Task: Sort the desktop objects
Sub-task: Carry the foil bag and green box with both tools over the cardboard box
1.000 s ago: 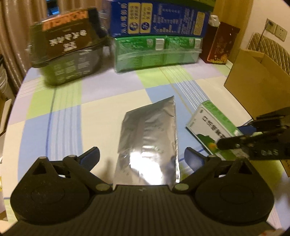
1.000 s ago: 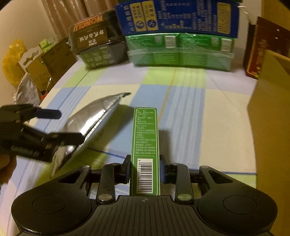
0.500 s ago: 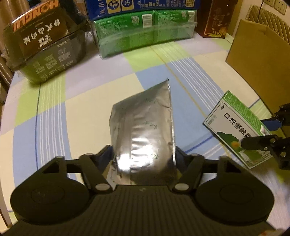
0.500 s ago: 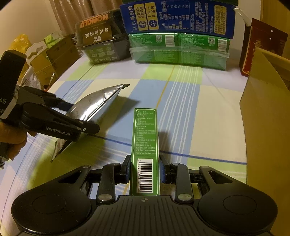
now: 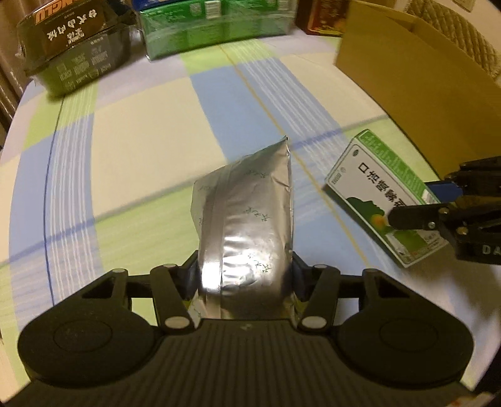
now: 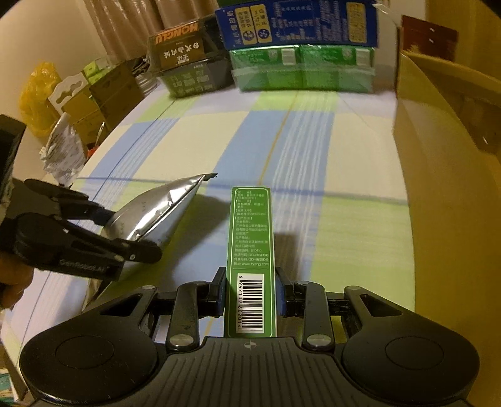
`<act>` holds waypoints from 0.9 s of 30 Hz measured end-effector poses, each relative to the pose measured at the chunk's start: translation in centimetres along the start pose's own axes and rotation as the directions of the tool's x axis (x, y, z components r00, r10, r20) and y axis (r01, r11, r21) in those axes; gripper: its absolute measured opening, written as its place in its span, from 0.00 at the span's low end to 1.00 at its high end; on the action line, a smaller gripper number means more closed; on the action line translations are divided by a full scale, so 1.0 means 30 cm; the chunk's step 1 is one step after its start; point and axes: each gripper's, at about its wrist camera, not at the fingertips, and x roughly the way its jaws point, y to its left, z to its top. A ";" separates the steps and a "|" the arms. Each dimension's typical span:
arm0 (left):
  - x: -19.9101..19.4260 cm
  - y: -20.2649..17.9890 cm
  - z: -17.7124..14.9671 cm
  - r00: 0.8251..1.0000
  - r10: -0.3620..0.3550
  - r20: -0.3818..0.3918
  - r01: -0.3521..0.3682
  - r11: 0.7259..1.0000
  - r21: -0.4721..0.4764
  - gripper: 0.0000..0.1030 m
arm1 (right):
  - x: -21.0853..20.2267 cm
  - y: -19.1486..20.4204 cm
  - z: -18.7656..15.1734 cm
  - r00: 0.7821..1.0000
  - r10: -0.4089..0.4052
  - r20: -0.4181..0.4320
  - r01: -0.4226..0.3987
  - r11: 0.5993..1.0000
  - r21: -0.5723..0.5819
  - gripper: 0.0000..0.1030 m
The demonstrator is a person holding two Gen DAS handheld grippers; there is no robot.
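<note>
A silver foil pouch (image 5: 247, 225) stands tilted up off the checked tablecloth (image 5: 141, 141), and my left gripper (image 5: 244, 275) is closing on its lower end, pads pressed against both sides. The right wrist view shows the same pouch (image 6: 156, 213) raised in the left gripper (image 6: 133, 233), at the left. A narrow green medicine box (image 6: 252, 250) with a barcode is held above the cloth by my right gripper (image 6: 250, 294), which is shut on it. From the left wrist view this box (image 5: 375, 194) and the right gripper (image 5: 416, 203) are at the right.
An open cardboard box (image 6: 454, 188) stands along the right side. At the table's back are a dark HONGLU carton (image 5: 78, 47), a wrapped green pack (image 5: 219, 28), a blue carton (image 6: 297, 25) and a red-brown box (image 6: 429, 37). Bags and cartons (image 6: 78, 103) crowd beyond the left edge.
The left jaws went from wide open around the flat pouch to pressing on it, and the pouch rose off the cloth. Both grippers moved toward the back of the table.
</note>
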 end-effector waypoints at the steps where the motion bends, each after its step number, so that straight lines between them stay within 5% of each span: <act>1: -0.016 -0.021 -0.020 1.000 -0.006 0.001 0.006 1.000 -0.004 0.49 | -0.016 0.006 -0.020 1.000 -0.007 -0.003 0.007 1.000 -0.005 0.26; 13: -0.067 -0.188 -0.183 1.000 -0.009 -0.025 0.009 1.000 0.016 0.51 | -0.045 0.042 -0.120 0.995 -0.050 -0.090 0.047 0.998 -0.043 0.27; 27: -0.038 -0.149 -0.154 0.997 -0.079 -0.027 0.078 0.997 -0.027 0.68 | 0.041 0.064 -0.098 0.990 -0.081 -0.116 0.067 0.990 -0.122 0.27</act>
